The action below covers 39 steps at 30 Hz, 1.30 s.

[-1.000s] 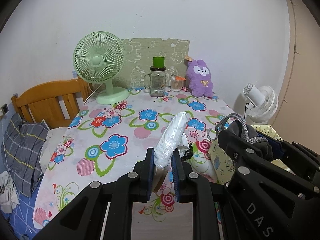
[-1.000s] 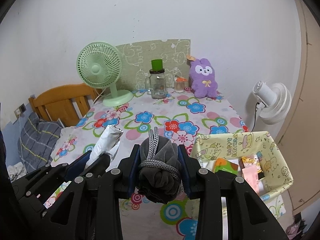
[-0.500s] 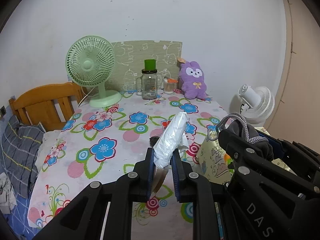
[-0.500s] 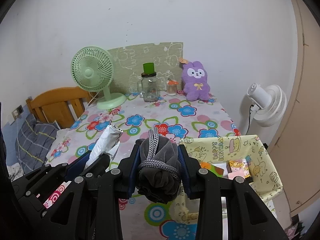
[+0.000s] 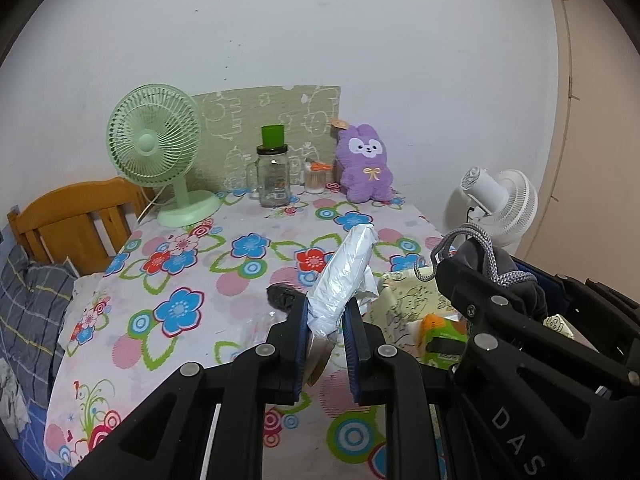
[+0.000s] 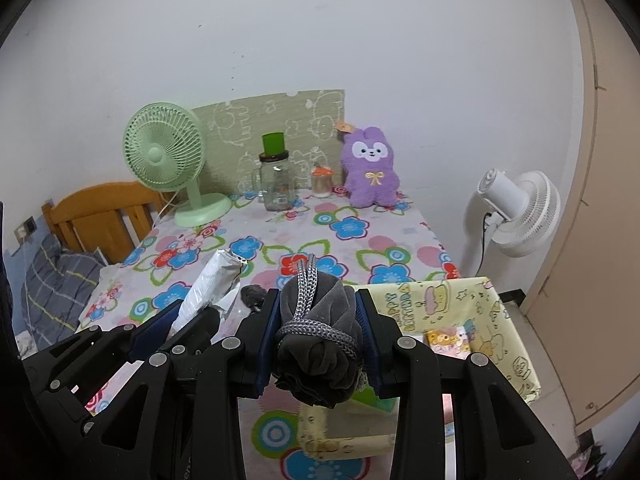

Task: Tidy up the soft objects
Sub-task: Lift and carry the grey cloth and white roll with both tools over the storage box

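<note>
You have both loads in hand, neither yet stowed. Your left gripper (image 5: 326,344) is clenched on a white packet (image 5: 344,276) that stands up out of the jaws; your right gripper (image 6: 316,340) is clamped on a grey bundle (image 6: 316,328) tied with cord. Both hang above the near edge of the table (image 5: 192,280), the bundle just beside the yellow box (image 6: 492,320), which already holds a few small packs. By my reading, dropping both into that box is what remains. A small dark thing (image 5: 282,296) lies on the floral cloth near the packet. At the far edge stand a green fan (image 5: 156,152), a jar (image 5: 274,178) and a purple plush (image 5: 366,164) against a white wall; a white fan (image 6: 516,208) stands off to the right.
</note>
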Each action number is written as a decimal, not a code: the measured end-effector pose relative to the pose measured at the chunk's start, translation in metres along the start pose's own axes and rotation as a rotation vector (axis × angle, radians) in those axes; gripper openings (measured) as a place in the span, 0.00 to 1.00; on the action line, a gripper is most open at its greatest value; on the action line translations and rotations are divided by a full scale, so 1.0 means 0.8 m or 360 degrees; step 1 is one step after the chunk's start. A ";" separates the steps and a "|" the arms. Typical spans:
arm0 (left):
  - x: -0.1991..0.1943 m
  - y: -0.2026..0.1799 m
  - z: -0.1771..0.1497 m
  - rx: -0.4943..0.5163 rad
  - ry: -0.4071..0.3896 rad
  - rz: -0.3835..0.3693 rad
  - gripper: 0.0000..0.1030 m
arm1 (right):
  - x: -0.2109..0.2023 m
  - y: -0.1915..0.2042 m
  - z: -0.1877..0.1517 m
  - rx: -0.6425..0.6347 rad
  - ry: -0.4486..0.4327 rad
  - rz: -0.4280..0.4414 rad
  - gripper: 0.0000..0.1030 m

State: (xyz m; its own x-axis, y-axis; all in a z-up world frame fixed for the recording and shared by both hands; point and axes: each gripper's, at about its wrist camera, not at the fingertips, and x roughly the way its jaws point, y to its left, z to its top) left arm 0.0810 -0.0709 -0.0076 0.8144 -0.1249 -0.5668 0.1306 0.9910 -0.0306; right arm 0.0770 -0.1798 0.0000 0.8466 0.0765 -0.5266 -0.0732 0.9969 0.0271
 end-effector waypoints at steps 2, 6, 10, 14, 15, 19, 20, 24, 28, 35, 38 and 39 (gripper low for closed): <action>0.002 -0.006 0.001 0.0009 -0.0001 -0.0012 0.15 | 0.000 -0.006 0.000 0.0004 -0.0003 -0.0008 0.38; 0.006 -0.018 0.003 0.0021 0.0005 -0.0038 0.15 | 0.000 -0.017 0.000 0.0012 -0.0007 -0.0025 0.38; 0.010 -0.031 0.005 0.0037 0.0010 -0.0063 0.15 | 0.001 -0.031 0.000 0.0032 -0.0003 -0.0049 0.38; 0.015 -0.043 0.006 0.0052 0.0014 -0.0090 0.15 | 0.001 -0.041 -0.001 0.0045 -0.0004 -0.0071 0.38; 0.017 -0.046 0.006 0.0056 0.0016 -0.0096 0.15 | 0.001 -0.045 -0.001 0.0048 -0.0003 -0.0076 0.38; 0.021 -0.057 0.006 0.0071 0.0024 -0.0121 0.15 | 0.003 -0.057 -0.002 0.0062 0.0002 -0.0100 0.38; 0.022 -0.059 0.007 0.0075 0.0027 -0.0126 0.15 | 0.004 -0.059 -0.001 0.0066 0.0004 -0.0104 0.38; 0.027 -0.070 0.008 0.0089 0.0037 -0.0152 0.15 | 0.007 -0.071 -0.002 0.0079 0.0016 -0.0112 0.38; 0.032 -0.081 0.007 0.0101 0.0057 -0.0187 0.15 | 0.010 -0.084 -0.004 0.0095 0.0028 -0.0130 0.38; 0.045 -0.104 0.005 0.0122 0.0102 -0.0250 0.15 | 0.016 -0.107 -0.010 0.0132 0.0054 -0.0167 0.38; 0.051 -0.113 0.004 0.0135 0.0120 -0.0273 0.15 | 0.019 -0.117 -0.012 0.0152 0.0067 -0.0184 0.39; 0.053 -0.116 0.004 0.0139 0.0126 -0.0281 0.15 | 0.021 -0.121 -0.014 0.0161 0.0074 -0.0192 0.39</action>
State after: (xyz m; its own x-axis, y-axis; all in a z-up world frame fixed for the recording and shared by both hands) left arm 0.1051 -0.1683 -0.0265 0.7277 -0.2887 -0.6222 0.3190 0.9455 -0.0656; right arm 0.0925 -0.2750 -0.0207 0.8207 -0.0423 -0.5697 0.0829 0.9955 0.0454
